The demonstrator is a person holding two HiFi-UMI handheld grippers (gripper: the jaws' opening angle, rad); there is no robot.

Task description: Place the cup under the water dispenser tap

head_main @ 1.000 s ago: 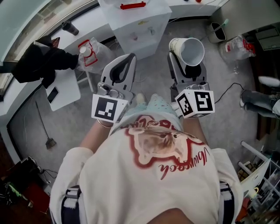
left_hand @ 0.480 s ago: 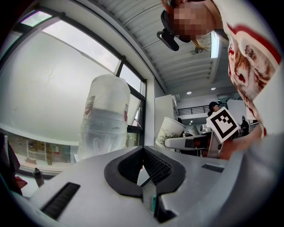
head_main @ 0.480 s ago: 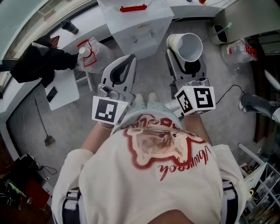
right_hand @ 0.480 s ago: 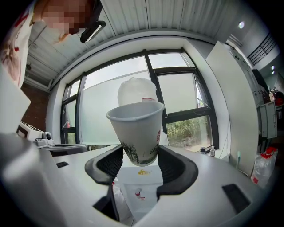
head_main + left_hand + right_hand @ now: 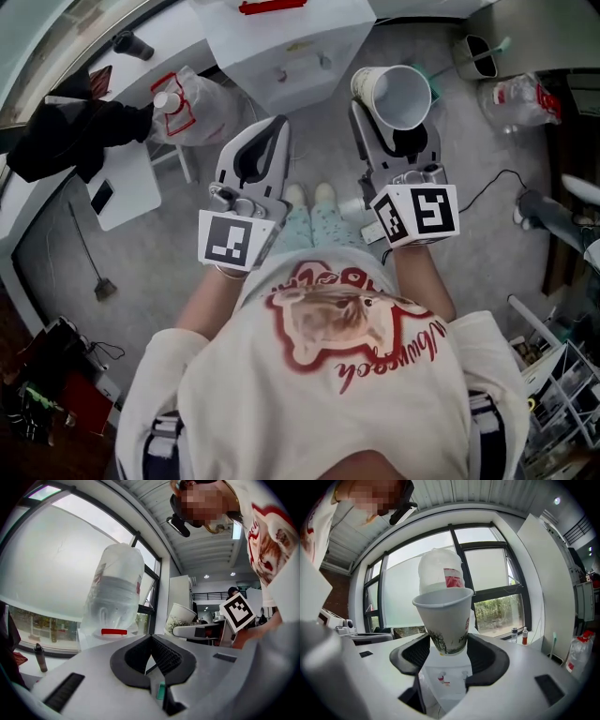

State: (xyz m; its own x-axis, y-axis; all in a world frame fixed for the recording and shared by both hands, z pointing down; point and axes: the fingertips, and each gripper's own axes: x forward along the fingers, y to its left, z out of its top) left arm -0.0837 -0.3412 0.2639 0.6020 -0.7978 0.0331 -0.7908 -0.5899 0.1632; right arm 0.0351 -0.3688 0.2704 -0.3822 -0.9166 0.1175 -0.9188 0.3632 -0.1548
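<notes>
My right gripper (image 5: 396, 141) pinches the cup (image 5: 394, 94) just short of the water dispenser (image 5: 300, 56); my left gripper (image 5: 267, 141), equally short, is pressed together, empty.

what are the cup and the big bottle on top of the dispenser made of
The cup looks like paper: matte white wall, printed pattern, thin rolled rim. The big bottle is probably clear plastic: translucent, slightly glossy, with window light showing through it.

Grey floor (image 5: 159, 258), white water dispenser (image 5: 292, 54) standing on it, black cable (image 5: 486, 190) trailing across
</notes>
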